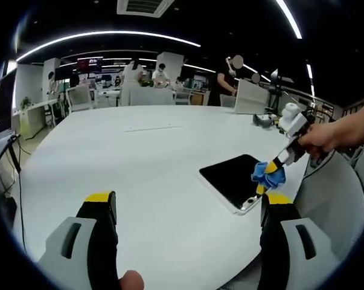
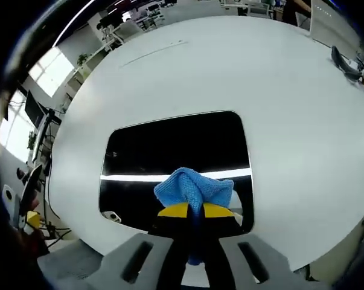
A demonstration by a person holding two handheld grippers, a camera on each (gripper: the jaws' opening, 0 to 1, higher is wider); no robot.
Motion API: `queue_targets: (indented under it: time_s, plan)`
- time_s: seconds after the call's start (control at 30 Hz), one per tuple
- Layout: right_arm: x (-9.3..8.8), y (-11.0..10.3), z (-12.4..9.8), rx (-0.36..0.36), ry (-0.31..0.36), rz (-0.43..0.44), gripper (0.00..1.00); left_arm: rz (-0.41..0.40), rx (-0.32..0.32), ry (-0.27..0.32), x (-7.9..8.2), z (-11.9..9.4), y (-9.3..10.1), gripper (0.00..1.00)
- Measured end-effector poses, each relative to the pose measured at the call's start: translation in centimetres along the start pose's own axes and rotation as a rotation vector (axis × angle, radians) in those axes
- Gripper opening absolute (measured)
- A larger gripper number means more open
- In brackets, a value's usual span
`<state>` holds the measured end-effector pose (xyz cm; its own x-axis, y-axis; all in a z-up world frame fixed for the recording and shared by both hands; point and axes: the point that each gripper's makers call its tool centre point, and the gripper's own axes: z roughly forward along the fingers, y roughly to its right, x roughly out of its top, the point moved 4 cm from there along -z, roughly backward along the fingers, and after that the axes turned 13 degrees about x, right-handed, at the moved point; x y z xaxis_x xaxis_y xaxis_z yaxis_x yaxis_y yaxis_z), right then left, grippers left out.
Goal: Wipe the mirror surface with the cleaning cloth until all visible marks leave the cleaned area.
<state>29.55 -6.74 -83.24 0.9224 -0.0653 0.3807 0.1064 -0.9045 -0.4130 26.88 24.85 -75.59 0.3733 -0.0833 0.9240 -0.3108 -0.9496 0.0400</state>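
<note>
A dark rectangular mirror with a white rim lies flat on the white table, near its right edge. My right gripper comes in from the right, held by a hand, shut on a bunched blue cloth that presses on the mirror's right end. In the right gripper view the cloth sits between the yellow-tipped jaws of my right gripper, on the near part of the mirror, which reflects a bright ceiling light strip. My left gripper stands open over bare table, left of the mirror.
A small dark object lies at the table's far right, also seen as a dark object. A thin line marks the far table top. Desks, chairs and several people fill the office behind. Cables hang off the table's left edge.
</note>
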Motion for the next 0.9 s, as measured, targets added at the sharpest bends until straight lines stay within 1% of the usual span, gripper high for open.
queue_targets:
  time_s: [0.1, 0.43, 0.5, 0.7, 0.77, 0.9]
  plan:
    - [-0.1, -1.2, 0.5, 0.013, -0.006, -0.011, 0.01, -0.001, 0.005, 0.001, 0.1, -0.2, 0.1, 0.99]
    - [-0.2, -3.6, 1.7, 0.041, -0.028, -0.041, 0.01, -0.001, -0.003, -0.012, -0.1, -0.3, 0.2, 0.99]
    - [-0.2, -4.1, 1.9, 0.061, -0.032, -0.017, 0.01, 0.000, -0.004, -0.009, 0.0, -0.3, 0.3, 0.99]
    - [-0.2, -5.7, 2.7, 0.066, -0.053, -0.060, 0.01, -0.004, 0.001, -0.008, 0.0, -0.4, 0.1, 0.99]
    - [-0.2, -6.1, 2.9, 0.064, -0.060, -0.075, 0.01, -0.004, 0.000, -0.012, 0.0, -0.4, 0.3, 0.99]
    - [-0.1, -7.1, 3.6, 0.087, -0.078, -0.077, 0.00, -0.004, -0.004, -0.005, 0.2, -0.6, 0.6, 0.99]
